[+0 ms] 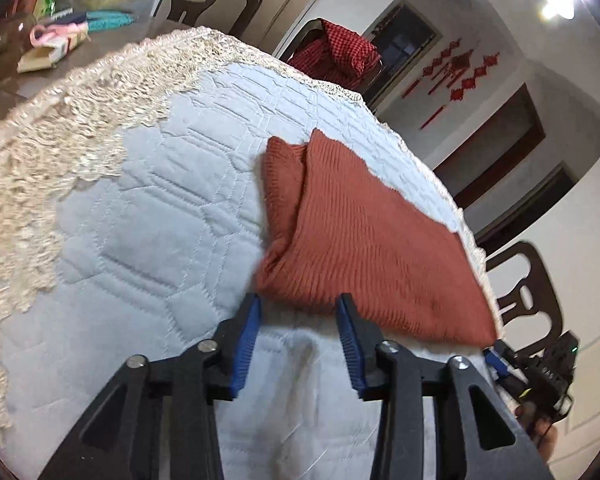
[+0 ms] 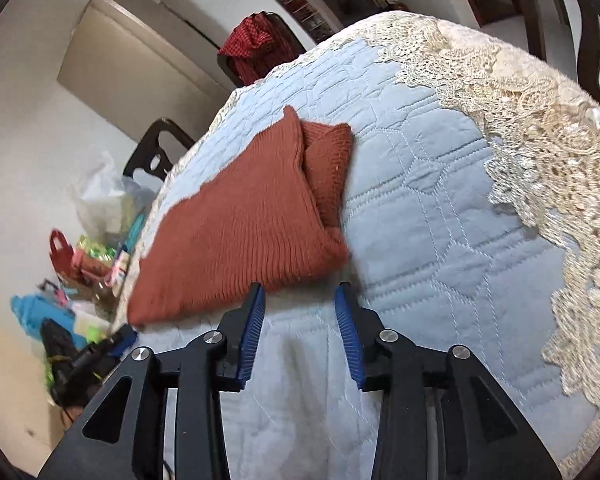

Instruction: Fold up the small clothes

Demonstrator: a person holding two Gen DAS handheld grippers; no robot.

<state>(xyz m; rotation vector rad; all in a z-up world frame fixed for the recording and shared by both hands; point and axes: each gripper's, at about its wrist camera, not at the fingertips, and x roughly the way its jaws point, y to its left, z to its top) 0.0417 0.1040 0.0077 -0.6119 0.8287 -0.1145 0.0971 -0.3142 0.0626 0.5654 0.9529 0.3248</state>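
Blue-padded jaws filled the bottom of both wrist views, and each pair stood spread with only quilt showing between the pads. Neither the left gripper (image 1: 298,300) nor the right gripper (image 2: 300,289) pinched anything. Just past the tips lay the sweater (image 1: 364,236), a rust-red ribbed knit already folded into a flat packet on the pale blue quilt (image 1: 148,208) that covered the desk. From the left gripper it sat at about one o'clock, its near edge just beyond the right-hand pad; from the right gripper (image 2: 236,232) it sat at about eleven o'clock, its near edge just beyond the left-hand pad. A narrower folded part, perhaps a sleeve, showed along the inner side of the packet, towards the middle of the quilt. The packet's outer edge ran close to the lace trim (image 1: 60,132) at the quilt's border. Each gripper was visible at the rim of the other's view, so the two flanked the near edge. Judged from this, a fold had just been laid and let go. Whether another fold was wanted is uncertain; if so, the next move called for both jaws to slide under the near corners together, close on all layers, and carry them over evenly so the inner layer would not slip out.
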